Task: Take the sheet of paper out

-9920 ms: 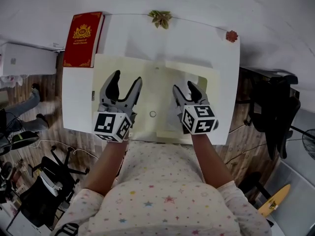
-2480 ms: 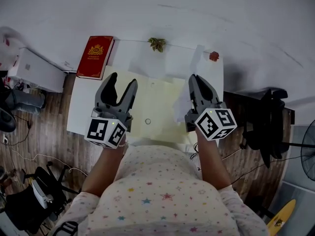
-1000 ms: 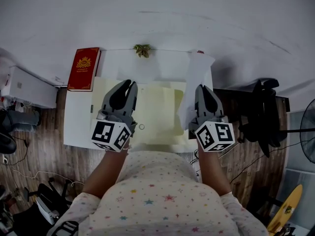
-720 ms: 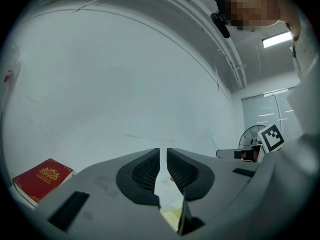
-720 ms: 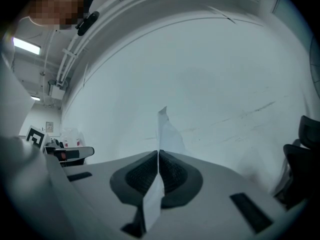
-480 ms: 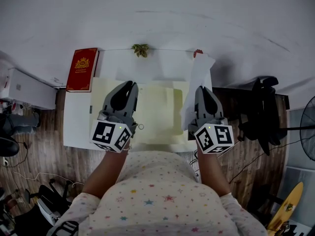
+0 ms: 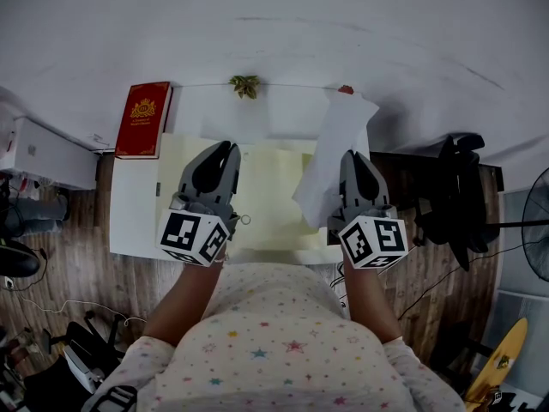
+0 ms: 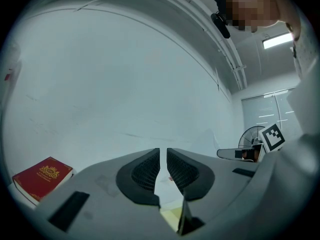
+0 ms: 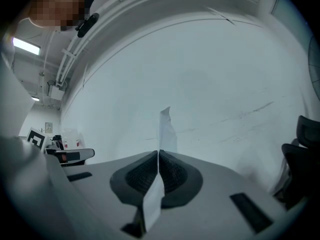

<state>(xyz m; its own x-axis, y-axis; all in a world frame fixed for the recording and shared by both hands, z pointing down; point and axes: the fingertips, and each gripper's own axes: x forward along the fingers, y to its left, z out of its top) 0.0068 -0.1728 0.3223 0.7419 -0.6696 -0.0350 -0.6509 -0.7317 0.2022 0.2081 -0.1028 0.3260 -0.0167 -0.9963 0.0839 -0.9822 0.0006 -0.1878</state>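
Right tongs point(image 7: 354, 155) clamp the sheet of paper point(image 7: 330, 153), held up right of centre above the yellow folder point(image 7: 270, 196); left tongs point(image 7: 225, 148) nearly together, empty. A jerk could tear it or pull its edge free

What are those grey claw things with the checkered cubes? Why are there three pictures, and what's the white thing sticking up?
A person is holding a grabbing tool in each hand, and the checkered cubes are part of those tools. One picture comes from a camera on the person's head, looking down. The other two come from small cameras riding on each tool, looking along its jaws.

On the white table lie a yellow folder, a red book and a small leafy decoration.

The right tool is pinched shut on a white sheet of paper, holding it up over the folder. The left tool has its jaws almost together, with nothing between them.
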